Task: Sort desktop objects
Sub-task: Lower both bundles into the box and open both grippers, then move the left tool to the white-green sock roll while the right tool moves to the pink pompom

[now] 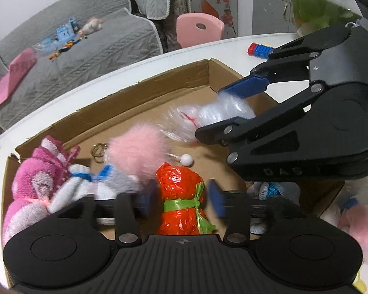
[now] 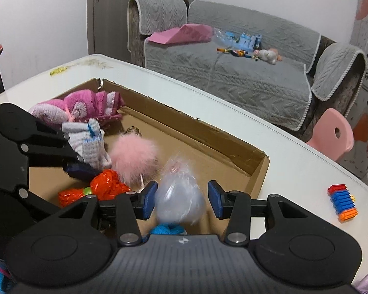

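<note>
A shallow cardboard box (image 1: 159, 90) (image 2: 233, 152) lies on the white table. My left gripper (image 1: 182, 198) is open above an orange plastic bundle tied with green (image 1: 181, 196) (image 2: 105, 186); the bundle lies between its fingers, apart from them. My right gripper (image 2: 182, 199) (image 1: 233, 107) is open over the box, with a clear plastic bag bundle (image 2: 179, 196) (image 1: 218, 115) between its blue pads; the bag is blurred. A pink pompom keychain (image 1: 135, 147) (image 2: 133, 160), a white-blue sock (image 1: 105, 183) (image 2: 90, 144) and a pink fluffy cloth (image 1: 36, 178) (image 2: 81, 107) lie in the box.
A stack of coloured bricks (image 2: 342, 202) (image 1: 260, 49) lies on the table right of the box. A fish bowl (image 1: 323, 2) stands at the far right. A pink chair (image 2: 331, 137) and a grey sofa (image 2: 233, 73) stand beyond the table. More soft items (image 1: 355, 220) lie at the box's near side.
</note>
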### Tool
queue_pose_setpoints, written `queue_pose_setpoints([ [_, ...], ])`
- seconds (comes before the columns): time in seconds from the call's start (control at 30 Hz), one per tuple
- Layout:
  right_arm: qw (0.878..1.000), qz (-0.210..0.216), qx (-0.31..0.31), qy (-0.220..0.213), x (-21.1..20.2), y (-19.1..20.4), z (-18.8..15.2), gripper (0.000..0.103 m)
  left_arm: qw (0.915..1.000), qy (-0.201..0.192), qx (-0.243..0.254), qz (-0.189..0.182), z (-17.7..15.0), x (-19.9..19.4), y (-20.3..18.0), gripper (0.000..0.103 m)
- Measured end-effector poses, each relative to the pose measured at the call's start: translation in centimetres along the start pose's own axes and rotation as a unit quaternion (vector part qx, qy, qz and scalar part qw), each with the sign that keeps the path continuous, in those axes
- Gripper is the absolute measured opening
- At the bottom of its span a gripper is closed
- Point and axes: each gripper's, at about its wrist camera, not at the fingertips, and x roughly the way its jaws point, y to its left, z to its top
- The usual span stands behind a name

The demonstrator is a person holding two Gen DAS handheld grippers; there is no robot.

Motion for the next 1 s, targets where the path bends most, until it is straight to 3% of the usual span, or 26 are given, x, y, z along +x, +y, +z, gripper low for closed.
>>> queue_pose_setpoints([
  [0.03, 1.0, -0.002, -0.001, -0.001, 0.0, -0.1, 0.0, 0.049, 1.0, 0.002, 0.004, -0.003, 0.0, 0.0, -0.2, 0.086],
  [0.07, 1.0, -0.004, -0.001, -0.004, -0.3, -0.1, 0.0, 0.055, 0.9999, 0.0, 0.012, 0.001, -0.1, -0.2, -0.5, 0.086],
  [0.3, 0.999, -0.009, 0.005, -0.045, -3.6, -0.1, 0.2, 0.06, 0.9997, -0.018, 0.016, 0.01, -0.6, -2.1, -0.7, 0.088],
  [0.5, 0.997, -0.015, 0.005, -0.07, -6.3, -0.2, 0.2, 0.067, 0.9989, -0.039, 0.012, 0.022, -0.5, -4.3, -0.8, 0.103],
  [0.8, 0.995, -0.026, 0.003, -0.095, -8.8, 0.9, 0.1, 0.073, 0.9986, -0.043, 0.015, 0.028, 0.0, -6.0, -1.0, 0.103],
  [1.0, 0.993, -0.029, 0.017, -0.11, -10.8, 1.0, -0.9, 0.076, 0.9976, -0.06, 0.009, 0.033, -1.7, -8.4, -0.2, 0.103],
])
